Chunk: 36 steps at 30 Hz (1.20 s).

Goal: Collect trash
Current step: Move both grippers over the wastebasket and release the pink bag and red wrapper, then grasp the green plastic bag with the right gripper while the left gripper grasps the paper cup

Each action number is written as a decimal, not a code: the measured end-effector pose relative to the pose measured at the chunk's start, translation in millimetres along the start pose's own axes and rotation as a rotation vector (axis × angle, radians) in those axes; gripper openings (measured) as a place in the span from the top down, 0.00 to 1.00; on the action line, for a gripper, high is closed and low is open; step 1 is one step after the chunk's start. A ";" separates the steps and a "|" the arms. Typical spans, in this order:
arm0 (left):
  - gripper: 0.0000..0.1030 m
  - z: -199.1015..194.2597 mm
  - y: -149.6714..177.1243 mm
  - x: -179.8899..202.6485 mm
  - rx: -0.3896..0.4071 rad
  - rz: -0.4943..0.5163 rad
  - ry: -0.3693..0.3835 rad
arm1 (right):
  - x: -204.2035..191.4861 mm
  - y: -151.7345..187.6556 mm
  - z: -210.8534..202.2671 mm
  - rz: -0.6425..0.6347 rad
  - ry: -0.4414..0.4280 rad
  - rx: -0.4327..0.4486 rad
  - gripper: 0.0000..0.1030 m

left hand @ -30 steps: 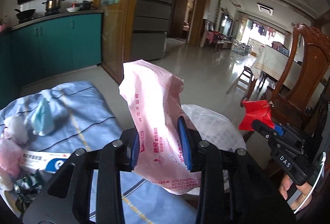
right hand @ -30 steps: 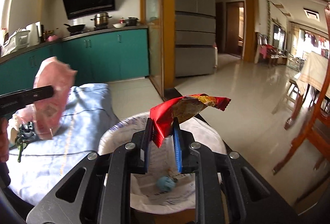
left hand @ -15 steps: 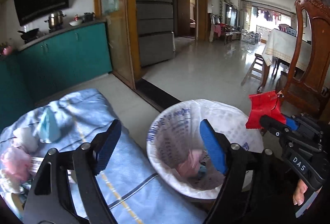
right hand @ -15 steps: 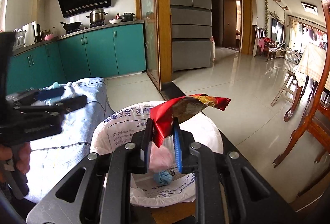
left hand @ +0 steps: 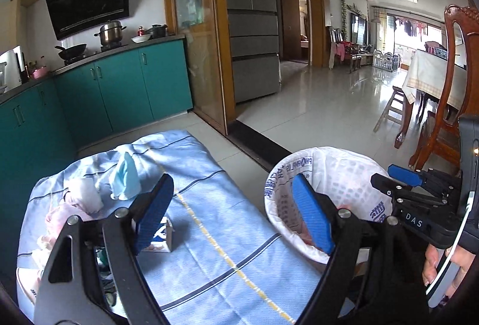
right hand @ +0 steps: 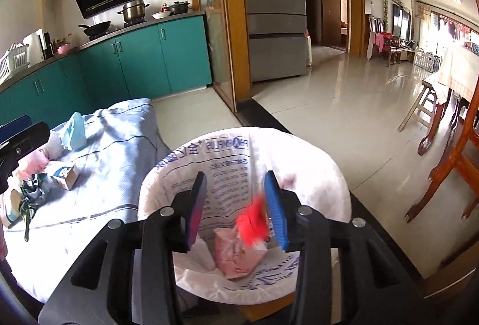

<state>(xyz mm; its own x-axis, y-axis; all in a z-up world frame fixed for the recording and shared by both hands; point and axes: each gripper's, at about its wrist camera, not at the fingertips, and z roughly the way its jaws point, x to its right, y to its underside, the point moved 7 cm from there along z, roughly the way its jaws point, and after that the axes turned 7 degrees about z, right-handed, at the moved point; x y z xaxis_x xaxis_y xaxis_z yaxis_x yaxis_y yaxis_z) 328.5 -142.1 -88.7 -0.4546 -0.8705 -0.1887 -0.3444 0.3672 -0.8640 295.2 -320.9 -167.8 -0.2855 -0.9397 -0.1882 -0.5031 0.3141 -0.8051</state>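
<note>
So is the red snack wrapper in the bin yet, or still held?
Neither quite: the red snack wrapper shows blurred between the right gripper's just-opened jaws, apparently falling, above the pink bag inside the lined bin.

A red wrapper [right hand: 251, 220] is showing against the white, blue-printed bin liner [right hand: 314, 172]; beside it, the pale blue striped cloth [left hand: 209, 223] is showing a yellow line.

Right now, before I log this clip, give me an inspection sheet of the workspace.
Surface: blue striped cloth over the table.
Job's things: lined bin holds pink bag; red wrapper blurred, between the right jaws above it.
Clutter: small carton, blue tissue, other scraps on cloth.
Grippers: left gripper open, empty; right gripper jaws just opening, pads off the wrapper.
Cables: nothing seen.
Surroundings: teal cabinets, fridge, wooden chair.
</note>
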 end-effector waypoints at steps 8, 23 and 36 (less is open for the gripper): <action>0.20 -37.9 7.8 -86.7 0.007 -0.029 -0.190 | -59.8 -2.3 -14.9 -0.107 -0.087 0.027 0.51; 0.20 -111.6 145.0 -301.5 -0.254 -0.546 -0.479 | -287.6 53.0 14.6 -0.355 -0.475 -0.155 0.44; 0.19 -101.6 169.0 -297.2 -0.335 -0.550 -0.405 | -361.0 85.5 48.0 -0.392 -0.487 -0.242 0.24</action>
<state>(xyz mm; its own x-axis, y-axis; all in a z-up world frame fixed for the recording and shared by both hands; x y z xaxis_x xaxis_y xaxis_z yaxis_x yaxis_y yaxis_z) 322.0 212.0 -131.2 0.1698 -0.9853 0.0161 -0.6944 -0.1312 -0.7075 394.5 38.7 -195.7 0.3284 -0.9261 -0.1856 -0.6797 -0.0953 -0.7273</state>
